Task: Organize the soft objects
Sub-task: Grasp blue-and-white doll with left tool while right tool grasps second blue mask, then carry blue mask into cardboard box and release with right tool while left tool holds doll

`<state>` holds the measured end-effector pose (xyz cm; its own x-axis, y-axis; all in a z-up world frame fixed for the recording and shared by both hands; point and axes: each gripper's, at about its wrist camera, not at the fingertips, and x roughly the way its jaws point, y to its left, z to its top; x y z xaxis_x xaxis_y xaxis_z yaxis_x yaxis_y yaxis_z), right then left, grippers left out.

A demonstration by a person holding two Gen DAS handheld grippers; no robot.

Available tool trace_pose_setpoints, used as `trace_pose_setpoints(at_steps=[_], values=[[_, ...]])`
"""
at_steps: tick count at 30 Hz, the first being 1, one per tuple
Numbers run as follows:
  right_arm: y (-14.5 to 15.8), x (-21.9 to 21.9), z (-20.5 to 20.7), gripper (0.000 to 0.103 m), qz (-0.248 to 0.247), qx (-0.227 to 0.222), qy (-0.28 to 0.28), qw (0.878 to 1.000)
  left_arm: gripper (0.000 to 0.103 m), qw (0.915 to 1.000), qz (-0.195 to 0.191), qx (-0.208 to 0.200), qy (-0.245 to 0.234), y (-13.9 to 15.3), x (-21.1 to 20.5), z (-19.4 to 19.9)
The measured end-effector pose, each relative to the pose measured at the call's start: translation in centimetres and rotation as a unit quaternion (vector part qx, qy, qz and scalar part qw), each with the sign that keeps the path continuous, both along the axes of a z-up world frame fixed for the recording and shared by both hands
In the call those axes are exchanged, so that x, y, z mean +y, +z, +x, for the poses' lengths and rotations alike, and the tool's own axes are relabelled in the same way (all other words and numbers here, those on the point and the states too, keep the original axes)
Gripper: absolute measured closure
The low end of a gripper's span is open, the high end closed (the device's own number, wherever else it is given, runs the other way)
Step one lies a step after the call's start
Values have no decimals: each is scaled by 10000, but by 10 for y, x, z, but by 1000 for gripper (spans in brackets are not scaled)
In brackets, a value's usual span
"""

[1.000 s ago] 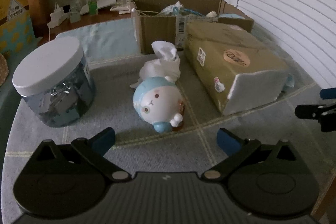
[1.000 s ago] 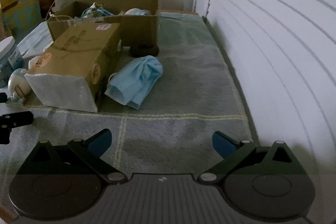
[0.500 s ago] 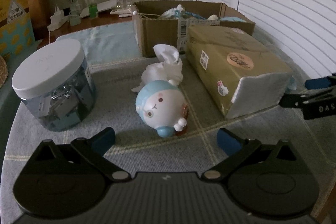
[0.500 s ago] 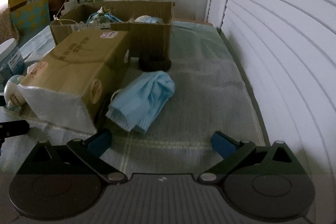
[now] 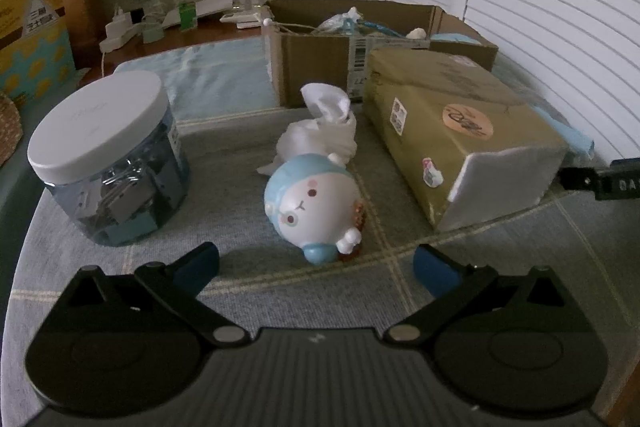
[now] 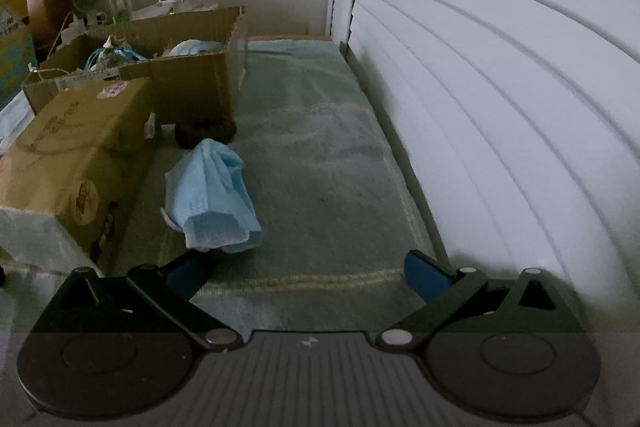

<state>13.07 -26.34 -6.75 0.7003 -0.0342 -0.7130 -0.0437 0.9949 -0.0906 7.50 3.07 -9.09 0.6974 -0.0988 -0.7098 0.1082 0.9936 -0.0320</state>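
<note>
Two grippers, both spread wide, holding nothing. Left gripper: round toy lying just ahead at 12 o'clock, white cloth touching behind it, jar at 10 o'clock. Right gripper: blue face mask at 11 o'clock beside tissue pack; cardboard box beyond.

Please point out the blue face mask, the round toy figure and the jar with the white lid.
blue face mask (image 6: 216, 199), right wrist view, middle fold.
round toy figure (image 5: 316, 203), left wrist view, white face.
jar (image 5: 98, 125), left wrist view, lid top.
</note>
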Motion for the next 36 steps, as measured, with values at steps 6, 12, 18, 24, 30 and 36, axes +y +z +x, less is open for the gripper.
trace_pose_setpoints(at_steps=[6, 12, 18, 24, 30, 36], values=[[1, 4, -9, 0, -67, 34, 169, 9998, 4, 10000, -58, -7, 57, 3, 3, 0], [4, 15, -19, 0, -227, 4, 507, 9985, 15, 9995, -92, -314, -12, 17, 4, -1], [17, 28, -24, 1, -209, -288, 880, 9955, 40, 9996, -134, -239, -71, 15, 2, 8], [17, 35, -7, 17, -283, -332, 1060, 9934, 41, 9995, -192, -220, -86, 13, 2, 11], [8, 40, 9, 35, -319, -223, 1236, 9916, 49, 9995, -283, -140, -62, 11, 6, 16], [9, 43, 11, 56, -331, -256, 1330, 9902, 54, 9994, -334, -115, -70, 11, 9, 18]])
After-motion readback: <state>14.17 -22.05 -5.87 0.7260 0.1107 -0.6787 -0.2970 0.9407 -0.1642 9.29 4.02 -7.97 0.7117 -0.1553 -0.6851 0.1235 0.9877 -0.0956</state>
